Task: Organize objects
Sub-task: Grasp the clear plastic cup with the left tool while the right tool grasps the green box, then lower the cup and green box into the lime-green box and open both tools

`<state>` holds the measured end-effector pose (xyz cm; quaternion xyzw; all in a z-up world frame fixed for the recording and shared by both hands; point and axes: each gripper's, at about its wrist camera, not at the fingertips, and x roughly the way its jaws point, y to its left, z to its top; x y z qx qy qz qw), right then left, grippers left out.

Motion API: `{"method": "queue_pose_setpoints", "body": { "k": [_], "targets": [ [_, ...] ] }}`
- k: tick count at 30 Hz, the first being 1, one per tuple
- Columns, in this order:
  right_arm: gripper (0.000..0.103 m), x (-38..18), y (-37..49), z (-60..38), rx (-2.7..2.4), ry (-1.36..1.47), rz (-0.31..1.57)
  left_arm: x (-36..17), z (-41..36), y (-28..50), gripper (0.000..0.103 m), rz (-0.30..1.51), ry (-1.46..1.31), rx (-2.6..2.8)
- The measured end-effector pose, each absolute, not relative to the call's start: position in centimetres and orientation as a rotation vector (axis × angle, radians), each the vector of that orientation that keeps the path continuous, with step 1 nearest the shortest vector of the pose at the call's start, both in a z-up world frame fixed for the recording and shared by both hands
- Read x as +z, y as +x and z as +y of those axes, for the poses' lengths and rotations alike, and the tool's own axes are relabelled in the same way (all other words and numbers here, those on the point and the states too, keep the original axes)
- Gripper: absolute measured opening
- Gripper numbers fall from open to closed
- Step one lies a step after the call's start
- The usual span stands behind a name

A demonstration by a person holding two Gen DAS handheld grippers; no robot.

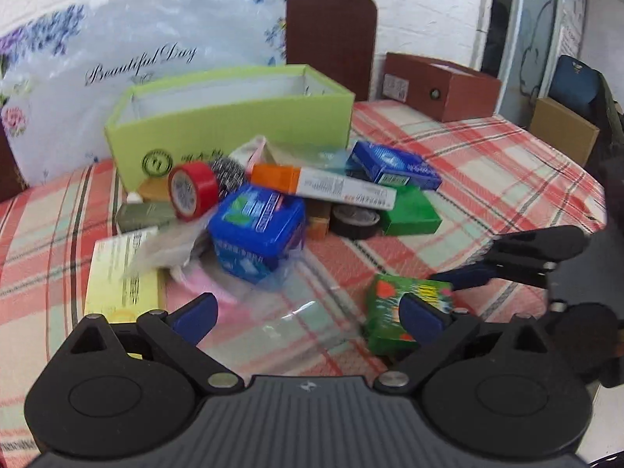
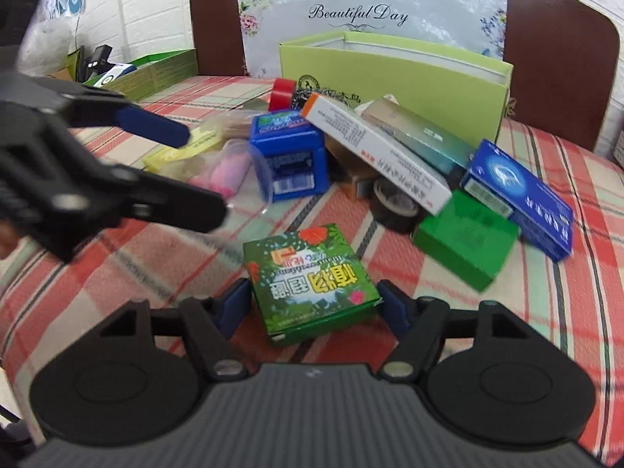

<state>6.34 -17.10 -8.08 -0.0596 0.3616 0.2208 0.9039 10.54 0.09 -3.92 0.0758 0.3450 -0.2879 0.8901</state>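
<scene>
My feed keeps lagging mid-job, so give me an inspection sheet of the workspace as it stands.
Surface: red plaid tablecloth, under clear film.
Job's things: green flower-print box lies flat between the right gripper's fingers; whether the pads press on it cannot be told. Open lime-green box stands behind the pile.
Clutter: red tape roll, blue tub, orange-ended carton, black tape roll, plain green box, blue carton, yellow box.
Grippers: left gripper open, empty, over the cloth.
Cables: nothing seen.
Surroundings: floral "Beautiful Day" bag, brown chair back, brown cardboard box.
</scene>
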Motion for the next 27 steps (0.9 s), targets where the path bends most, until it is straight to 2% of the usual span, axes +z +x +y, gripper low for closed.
{"method": "queue_pose_setpoints", "body": {
  "k": [3, 6, 9, 14, 20, 22, 25, 27],
  "targets": [
    [0.071, -7.7, 5.1, -17.2, 0.498, -0.103, 0.768, -4.6, 1.0, 9.6, 0.093, 0.736, 0.109, -0.608],
    [0.080, -7.6, 4.7, -16.6, 0.509, -0.130, 0.739, -5.3, 1.4, 8.9, 0.087, 0.761, 0.088, -0.614],
    [0.081, -7.8, 5.0, -15.8, 0.512, -0.158, 0.723, -5.7, 1.4, 8.4, 0.087, 0.757, 0.116, -0.613],
    [0.071, -8.1, 4.1, -15.2, 0.481, -0.211, 0.702, -5.7, 1.2, 9.0, 0.087, 0.790, 0.091, -0.585],
    [0.071, -7.8, 3.8, -16.2, 0.470, -0.157, 0.702, -5.2, -0.3, 8.9, 0.086, 0.760, 0.125, -0.599],
    [0.068, -7.9, 3.9, -15.9, 0.472, -0.174, 0.704, -5.5, -0.5, 9.3, 0.060, 0.794, 0.127, -0.604],
    [0.066, -8.1, 3.6, -15.8, 0.465, -0.187, 0.700, -5.4, 0.4, 9.5, 0.053, 0.829, 0.039, -0.597],
    [0.065, -7.8, 3.4, -16.1, 0.458, -0.172, 0.705, -4.9, 0.8, 9.2, 0.052, 0.813, 0.032, -0.574]
  ]
}}
